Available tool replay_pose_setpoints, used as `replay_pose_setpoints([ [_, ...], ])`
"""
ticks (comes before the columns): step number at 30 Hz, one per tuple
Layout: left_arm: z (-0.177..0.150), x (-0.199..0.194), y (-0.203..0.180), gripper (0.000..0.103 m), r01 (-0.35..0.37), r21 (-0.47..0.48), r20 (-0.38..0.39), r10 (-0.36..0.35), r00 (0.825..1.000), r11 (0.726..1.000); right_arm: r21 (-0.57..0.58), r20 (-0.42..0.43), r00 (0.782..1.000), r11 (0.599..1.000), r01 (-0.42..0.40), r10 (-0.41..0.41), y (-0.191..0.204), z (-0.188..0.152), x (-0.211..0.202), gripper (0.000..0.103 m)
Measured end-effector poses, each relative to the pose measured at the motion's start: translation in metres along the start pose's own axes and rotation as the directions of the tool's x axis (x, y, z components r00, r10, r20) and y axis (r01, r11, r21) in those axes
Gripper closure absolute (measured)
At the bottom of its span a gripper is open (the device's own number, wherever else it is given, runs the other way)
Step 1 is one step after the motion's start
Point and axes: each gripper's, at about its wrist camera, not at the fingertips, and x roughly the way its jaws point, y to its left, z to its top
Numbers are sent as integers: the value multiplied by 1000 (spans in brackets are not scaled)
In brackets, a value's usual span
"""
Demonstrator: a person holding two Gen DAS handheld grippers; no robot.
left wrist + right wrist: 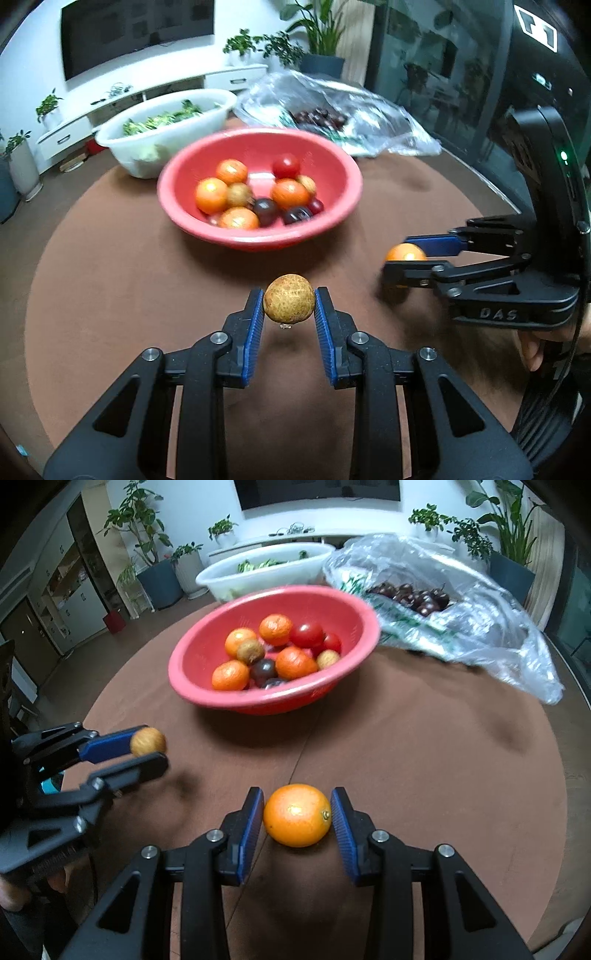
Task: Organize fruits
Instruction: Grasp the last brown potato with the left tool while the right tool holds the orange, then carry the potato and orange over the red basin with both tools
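Observation:
My left gripper [289, 299] is shut on a small brown round fruit [289, 298] and holds it above the brown table, in front of the red bowl [332, 155]. It also shows in the right wrist view [147, 741]. My right gripper [297, 814] is shut on a small orange [296, 815], which also shows in the left wrist view [405, 253]. The red bowl [207, 642] holds several oranges, red tomatoes, brown fruits and dark plums.
A white tub [122, 138] of green vegetables stands behind the red bowl. A clear plastic bag [480, 627] with dark fruits lies at the back right. The round brown table [443, 757] ends at a curved edge on all sides.

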Motion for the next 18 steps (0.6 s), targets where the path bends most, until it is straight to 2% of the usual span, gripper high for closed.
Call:
replay_pose_setpoints([
  [5,19,-16,24,77,-33,-39,43,35,998,999,11,55,998,1000,16,-17,-13,15,-21,62],
  [9,43,-24,39,77,-59,-48,81,63,995,997,12,108,994,1000,20,-21,-19,41,-38,62],
  [14,80,-8,46,77,-74,-33,87,76,993,997,-42,178,984,999,21,-13,-6,83,-46,62],
  [18,102,18,45,77,-80,-20,71,81,994,997,-87,189,982,996,13,4,8,111,-32,62],
])
